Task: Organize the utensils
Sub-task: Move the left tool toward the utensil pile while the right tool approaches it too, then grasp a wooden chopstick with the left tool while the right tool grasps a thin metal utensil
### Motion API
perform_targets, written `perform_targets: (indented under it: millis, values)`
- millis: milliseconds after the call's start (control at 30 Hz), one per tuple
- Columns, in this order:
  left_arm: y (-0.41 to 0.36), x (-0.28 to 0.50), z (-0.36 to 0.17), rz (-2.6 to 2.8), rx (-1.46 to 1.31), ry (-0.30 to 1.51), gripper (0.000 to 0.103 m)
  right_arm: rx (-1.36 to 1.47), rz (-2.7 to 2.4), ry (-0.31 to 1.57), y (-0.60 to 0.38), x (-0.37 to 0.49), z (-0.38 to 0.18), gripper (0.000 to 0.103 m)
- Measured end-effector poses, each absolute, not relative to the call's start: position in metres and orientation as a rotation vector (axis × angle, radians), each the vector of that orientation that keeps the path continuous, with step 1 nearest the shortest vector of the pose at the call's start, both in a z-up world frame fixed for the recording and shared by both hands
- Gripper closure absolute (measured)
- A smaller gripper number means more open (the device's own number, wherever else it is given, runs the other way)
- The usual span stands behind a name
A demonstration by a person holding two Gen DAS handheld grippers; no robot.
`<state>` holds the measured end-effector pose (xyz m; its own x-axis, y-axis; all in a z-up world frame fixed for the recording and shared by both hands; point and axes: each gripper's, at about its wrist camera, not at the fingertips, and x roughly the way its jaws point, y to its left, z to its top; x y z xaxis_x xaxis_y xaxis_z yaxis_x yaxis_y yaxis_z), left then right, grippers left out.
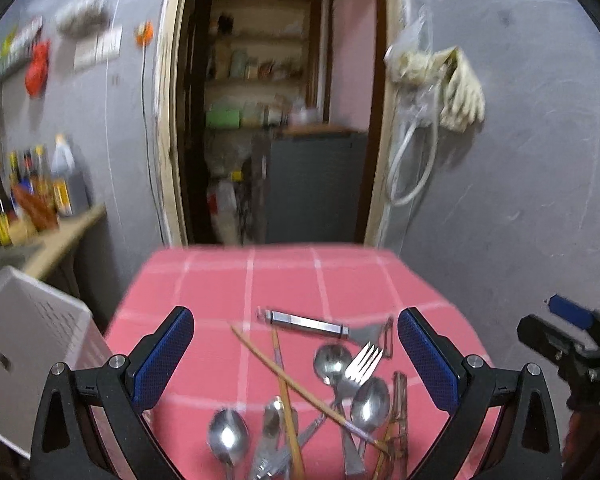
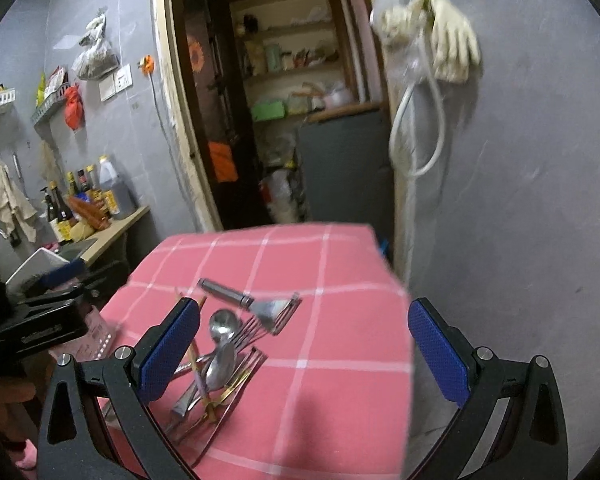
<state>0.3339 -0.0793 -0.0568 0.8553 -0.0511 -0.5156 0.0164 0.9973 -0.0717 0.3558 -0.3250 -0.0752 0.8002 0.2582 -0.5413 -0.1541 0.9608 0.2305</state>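
Observation:
A heap of metal utensils lies on the pink checked tablecloth (image 1: 220,288). In the left wrist view I see a steel peeler (image 1: 320,325), a fork (image 1: 364,360), three spoons (image 1: 370,400) and wooden chopsticks (image 1: 286,384) crossing them. My left gripper (image 1: 296,354) hangs open just above the heap, holding nothing. In the right wrist view the same heap (image 2: 220,364) and peeler (image 2: 256,304) sit to the left, partly behind the left finger (image 2: 172,348). My right gripper (image 2: 304,350) is open and empty over bare cloth (image 2: 340,360).
A white perforated basket (image 1: 32,328) stands off the table's left edge. Bottles (image 1: 28,192) line a counter at the far left. A doorway with shelves (image 1: 260,80) lies beyond the table's far edge. The grey wall (image 2: 520,200) runs close along the right.

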Motion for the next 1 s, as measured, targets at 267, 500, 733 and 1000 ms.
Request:
perform_targets:
  millis: [267,500,733,1000]
  values:
    - [-0.071,0.378,-0.109,-0.065,-0.205,0.816,0.025,0.286,0.327,0.775,-0.308,0.388,-0.126,0.039]
    - [-0.065,0.415,-0.148,-0.052,-0.251,1.028,0.050,0.319,0.349,0.899,-0.282,0.408,-0.155,0.051]
    - [-0.064,0.428,-0.160,-0.055,-0.282,1.087,0.062,0.311,0.352,0.971,-0.260,0.424,-0.169,0.064]
    - [-0.051,0.440,-0.168,-0.068,-0.366,1.114,0.081,0.298,0.347,0.987,-0.250,0.429,-0.177,0.070]
